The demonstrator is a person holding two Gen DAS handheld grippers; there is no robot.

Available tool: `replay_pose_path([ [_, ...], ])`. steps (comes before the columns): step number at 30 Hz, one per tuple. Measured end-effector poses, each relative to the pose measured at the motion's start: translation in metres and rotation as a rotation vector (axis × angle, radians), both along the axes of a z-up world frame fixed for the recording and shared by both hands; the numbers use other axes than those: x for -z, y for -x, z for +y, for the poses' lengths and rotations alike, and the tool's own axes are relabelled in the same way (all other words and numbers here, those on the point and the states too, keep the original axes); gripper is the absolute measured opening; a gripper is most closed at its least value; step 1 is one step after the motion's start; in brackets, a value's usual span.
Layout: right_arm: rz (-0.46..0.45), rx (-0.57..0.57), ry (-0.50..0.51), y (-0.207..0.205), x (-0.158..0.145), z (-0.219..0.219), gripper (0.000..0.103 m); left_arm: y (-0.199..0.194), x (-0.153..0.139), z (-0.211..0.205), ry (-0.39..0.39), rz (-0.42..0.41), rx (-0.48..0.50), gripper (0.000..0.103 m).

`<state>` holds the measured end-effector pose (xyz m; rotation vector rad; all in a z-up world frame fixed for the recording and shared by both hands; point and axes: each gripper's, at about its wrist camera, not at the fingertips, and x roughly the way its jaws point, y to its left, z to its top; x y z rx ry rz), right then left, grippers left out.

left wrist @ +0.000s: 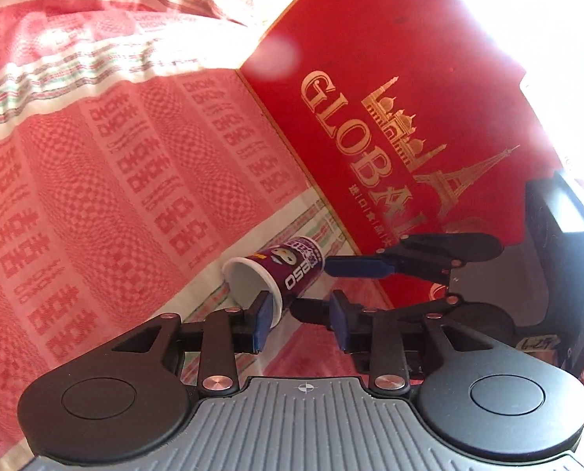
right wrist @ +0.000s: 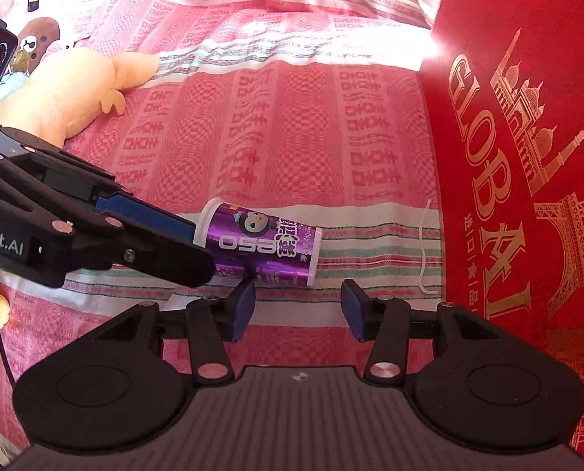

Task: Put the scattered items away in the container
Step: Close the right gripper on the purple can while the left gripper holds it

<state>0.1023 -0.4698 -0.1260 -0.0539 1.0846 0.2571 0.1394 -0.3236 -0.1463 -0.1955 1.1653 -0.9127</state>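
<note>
Beside the red box [right wrist: 527, 196], the purple cup [right wrist: 258, 245] lay untidied on the bed [right wrist: 292, 137], left gripper [left wrist: 301, 320] and right gripper [right wrist: 297, 308] jaws open, holding nothing, a plush toy [right wrist: 64, 94] also waiting.

you look down on a pink-and-white woven bedspread [right wrist: 292, 125] patterned with small checks and columns of block characters, crossed by white bands carrying thin green, pink and dark stripes. the lying purple metallic paper cup [right wrist: 260, 247] has a white rim, white lettering and a dark cartoon face; from your left wrist view its inside [left wrist: 248, 278] is plain white. the tall red cardboard box [right wrist: 527, 196] carries gold lettering and gold landmark outlines. your black left gripper [left wrist: 301, 320] and black right gripper [right wrist: 297, 310] both have blue pads on their fingers. the pale yellow plush toy [right wrist: 68, 90] lies by a brown bear-faced soft toy [right wrist: 37, 39].
</note>
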Motion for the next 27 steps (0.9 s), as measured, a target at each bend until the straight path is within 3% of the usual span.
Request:
replay_pose_path([
  [4, 0.004, -0.023, 0.021, -0.003, 0.004, 0.005, 0.054, -0.004, 0.01, -0.011, -0.01, 0.068, -0.086, 0.044],
  [7, 0.006, -0.043, 0.029, -0.004, 0.006, 0.009, 0.054, -0.008, 0.019, -0.012, -0.024, 0.099, -0.133, 0.008],
  [12, -0.006, -0.073, 0.07, -0.002, 0.002, 0.013, 0.059, -0.01, 0.013, -0.009, -0.082, 0.08, -0.047, 0.006],
  [16, -0.054, -0.183, 0.122, 0.002, -0.006, 0.027, 0.067, -0.014, 0.011, 0.008, -0.117, 0.07, 0.015, 0.006],
  [21, -0.125, -0.407, 0.22, 0.003, -0.018, 0.056, 0.068, -0.017, 0.01, 0.024, -0.146, 0.059, 0.075, 0.006],
  [27, -0.085, -0.77, 0.335, -0.009, -0.007, 0.088, 0.062, -0.019, 0.012, 0.033, -0.133, 0.06, 0.06, 0.007],
])
